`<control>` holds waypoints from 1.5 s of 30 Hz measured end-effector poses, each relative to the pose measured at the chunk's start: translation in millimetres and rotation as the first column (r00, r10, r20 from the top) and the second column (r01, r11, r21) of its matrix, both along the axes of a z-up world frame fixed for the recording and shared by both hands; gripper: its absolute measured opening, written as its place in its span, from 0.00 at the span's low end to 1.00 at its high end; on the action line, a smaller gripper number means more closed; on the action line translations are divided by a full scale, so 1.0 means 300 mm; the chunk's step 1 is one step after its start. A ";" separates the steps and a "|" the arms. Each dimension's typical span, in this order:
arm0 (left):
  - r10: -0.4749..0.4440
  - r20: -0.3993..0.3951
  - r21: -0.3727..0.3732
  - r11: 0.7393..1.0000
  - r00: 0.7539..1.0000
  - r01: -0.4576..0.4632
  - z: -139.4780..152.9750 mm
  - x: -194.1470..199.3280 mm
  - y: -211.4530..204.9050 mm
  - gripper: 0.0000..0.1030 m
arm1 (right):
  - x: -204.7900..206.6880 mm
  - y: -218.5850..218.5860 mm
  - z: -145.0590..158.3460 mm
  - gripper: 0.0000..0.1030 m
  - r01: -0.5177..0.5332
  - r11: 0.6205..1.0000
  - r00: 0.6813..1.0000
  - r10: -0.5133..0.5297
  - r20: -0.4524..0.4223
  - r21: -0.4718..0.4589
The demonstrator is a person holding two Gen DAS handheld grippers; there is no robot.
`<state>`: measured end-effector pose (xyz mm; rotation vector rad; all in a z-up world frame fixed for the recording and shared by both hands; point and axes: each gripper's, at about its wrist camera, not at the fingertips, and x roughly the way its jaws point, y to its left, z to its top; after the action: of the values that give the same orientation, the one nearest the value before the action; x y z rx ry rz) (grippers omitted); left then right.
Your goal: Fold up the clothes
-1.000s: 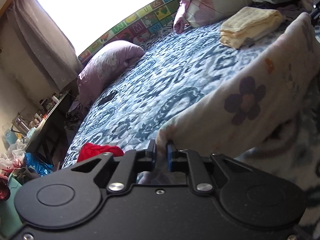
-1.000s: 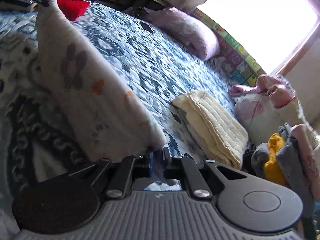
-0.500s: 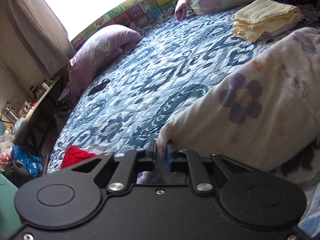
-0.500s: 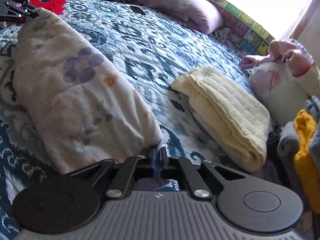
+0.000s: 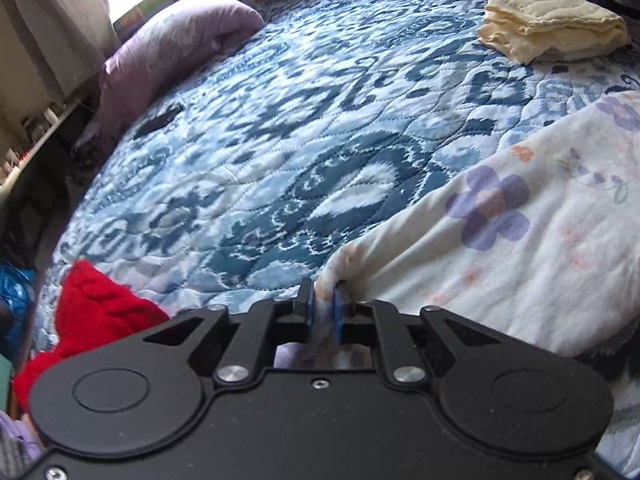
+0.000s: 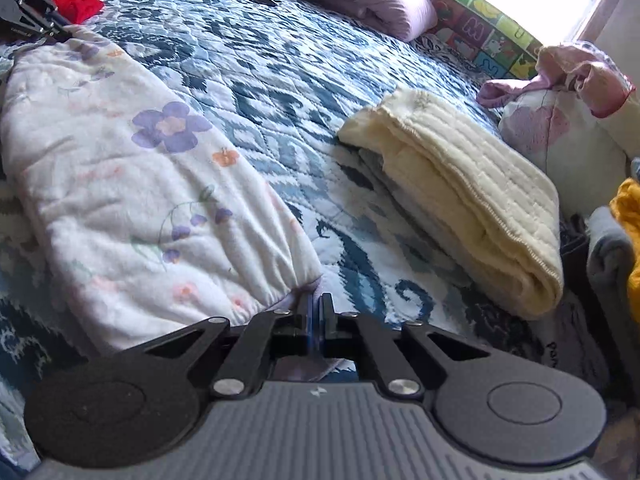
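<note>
A white garment with purple flowers (image 5: 520, 240) lies stretched across the blue patterned quilt (image 5: 300, 140). My left gripper (image 5: 323, 300) is shut on one end of it, low over the quilt. My right gripper (image 6: 316, 312) is shut on the other end of the same floral garment (image 6: 140, 168). The left gripper also shows at the far upper left of the right wrist view (image 6: 28, 12).
A folded cream garment (image 6: 472, 192) lies on the quilt to the right. A red knit garment (image 5: 92, 312) sits by the left gripper at the bed edge. A purple pillow (image 5: 176, 48), a dark phone-like item (image 5: 158, 122) and piled clothes (image 6: 624, 232) border the bed.
Both grippers have come down with the floral garment, which hung raised and taut and now lies flat on the quilt. Both stay shut on its ends.
</note>
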<state>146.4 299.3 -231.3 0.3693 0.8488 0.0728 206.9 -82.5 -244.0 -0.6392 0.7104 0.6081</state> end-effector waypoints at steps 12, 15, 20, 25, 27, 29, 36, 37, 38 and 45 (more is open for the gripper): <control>0.258 0.180 0.000 0.965 0.949 -0.262 0.173 -0.164 0.156 0.30 | -0.034 -0.037 0.112 0.30 0.142 0.989 0.985 -0.146 0.094 0.049; 0.295 0.208 -0.037 0.955 0.933 -0.294 0.205 -0.246 0.159 0.30 | -0.091 -0.063 0.169 0.30 0.144 0.981 0.981 -0.159 0.114 0.128; 0.218 0.194 -0.174 0.967 0.956 -0.185 0.154 -0.252 0.055 0.29 | -0.110 -0.034 0.120 0.30 0.166 0.968 0.984 -0.175 0.033 0.189; 0.201 0.127 -0.312 0.938 0.971 -0.154 0.028 -0.163 -0.005 0.29 | -0.116 0.003 0.051 0.31 0.200 0.951 0.980 -0.190 -0.063 0.234; 0.213 0.090 -0.326 0.929 0.973 -0.174 -0.050 -0.135 -0.005 0.29 | -0.114 0.012 0.021 0.42 0.220 0.942 0.974 -0.200 -0.104 0.253; 0.213 0.090 -0.313 0.933 0.973 -0.175 -0.059 -0.127 -0.012 0.30 | -0.081 -0.025 -0.007 0.45 0.284 0.907 0.954 -0.235 -0.184 0.312; 0.247 0.070 -0.297 0.930 0.966 -0.217 0.011 -0.138 -0.015 0.34 | -0.037 -0.021 -0.005 0.59 0.325 0.900 0.937 -0.265 -0.226 0.292; 0.267 0.079 -0.301 0.925 0.960 -0.232 0.042 -0.157 -0.014 0.34 | -0.039 -0.024 0.011 0.60 0.342 0.893 0.932 -0.283 -0.226 0.291; 0.283 0.095 -0.316 0.917 0.954 -0.241 0.070 -0.188 -0.010 0.34 | -0.060 -0.041 0.034 0.59 0.357 0.877 0.929 -0.295 -0.225 0.321; 0.412 0.088 -0.553 0.778 0.907 -0.300 0.105 -0.411 0.074 0.53 | -0.211 -0.152 0.095 0.59 0.438 0.779 0.898 -0.351 -0.267 0.449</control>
<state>22.9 321.7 -199.7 -0.3277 0.6889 0.2234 143.5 -128.1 -215.4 0.0585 0.7791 0.4256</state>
